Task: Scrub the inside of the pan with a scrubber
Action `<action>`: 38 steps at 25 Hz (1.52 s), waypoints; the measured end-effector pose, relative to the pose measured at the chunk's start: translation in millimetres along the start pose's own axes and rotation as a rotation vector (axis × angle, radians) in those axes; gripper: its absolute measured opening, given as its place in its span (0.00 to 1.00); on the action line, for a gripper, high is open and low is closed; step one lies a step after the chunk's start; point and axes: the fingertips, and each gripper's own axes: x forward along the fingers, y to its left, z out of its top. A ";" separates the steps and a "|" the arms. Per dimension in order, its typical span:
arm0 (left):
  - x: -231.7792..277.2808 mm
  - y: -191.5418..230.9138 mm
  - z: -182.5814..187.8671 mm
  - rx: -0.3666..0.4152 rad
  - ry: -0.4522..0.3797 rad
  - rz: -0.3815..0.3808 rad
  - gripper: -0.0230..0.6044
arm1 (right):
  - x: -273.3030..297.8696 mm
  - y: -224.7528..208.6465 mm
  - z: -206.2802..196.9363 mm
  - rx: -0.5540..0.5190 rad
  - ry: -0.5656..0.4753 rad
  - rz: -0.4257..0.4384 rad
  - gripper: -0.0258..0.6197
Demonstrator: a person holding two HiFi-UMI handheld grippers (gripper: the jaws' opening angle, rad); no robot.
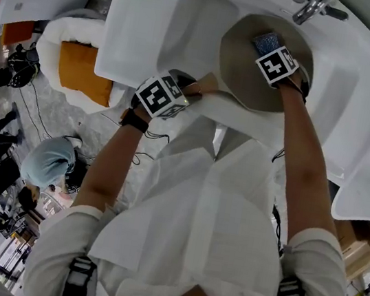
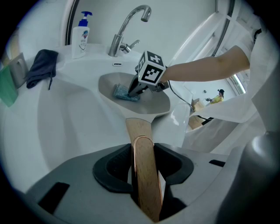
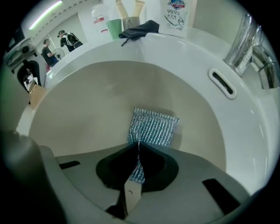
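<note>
Wooden handle (image 2: 142, 183) first: clamped between the jaws of the left gripper (image 2: 143, 151), spread partway to take its width, pads tight on both sides. Runs from 6 o'clock up to 12 in the left gripper view and meets the pan (image 2: 151, 105) there, so dead in line with that gripper. Sits in the white sink (image 1: 139, 39), bowl just below the tap (image 2: 123, 29).

Over to the right gripper (image 3: 136, 151): pressed together on the near edge of the blue-green mesh scrubber (image 3: 153, 127), pinching it thin. Fans out toward 12 o'clock from the jaws, laid flat on the pan's pale inside. Seen from the head view, lands at about 12 o'clock of the bowl, on the tap side, with the handle leaving at 8 o'clock. So: opposite ends of one line, scrubbing hand at the far end, steadying hand at the near one.

Looks mid-scrub; no telling how much is covered, no suds or dirt to read. Plenty of bare floor toward 10 o'clock in the right gripper view. Probably calls for a pull back toward 8 o'clock along the handle's line, or a sweep round the wall. Only the right hand placed for that; left best left braced against the push.
</note>
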 end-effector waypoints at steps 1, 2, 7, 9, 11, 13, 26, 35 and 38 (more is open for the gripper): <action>-0.2 0.0 0.1 0.000 0.000 0.000 0.30 | -0.1 4.2 2.8 0.010 -0.004 0.010 0.06; -0.4 0.1 0.2 0.001 0.000 0.000 0.30 | -0.3 8.9 4.0 0.022 -0.001 0.021 0.06; -0.5 -0.2 0.2 0.001 -0.001 -0.002 0.30 | -0.3 36.6 22.0 0.030 -0.052 0.078 0.06; -0.6 0.0 0.0 0.002 -0.001 -0.001 0.30 | -1.6 47.0 33.6 0.015 -0.096 0.096 0.06; -0.3 0.2 -0.1 0.003 0.000 -0.001 0.30 | -2.3 59.9 37.6 0.017 -0.115 0.133 0.06; 0.2 0.7 -0.4 0.002 0.001 -0.001 0.30 | -1.9 77.8 31.0 0.048 -0.103 0.210 0.06; -0.3 0.0 -0.4 0.003 0.000 -0.002 0.30 | -63.1 138.9 16.8 0.000 -0.273 0.623 0.06; 0.0 0.3 -1.4 0.003 0.002 -0.004 0.30 | -81.9 135.7 64.8 -0.007 -0.386 0.459 0.06; 0.0 0.4 -0.7 0.006 0.002 -0.002 0.30 | -78.3 126.1 76.9 -0.039 -0.371 0.384 0.06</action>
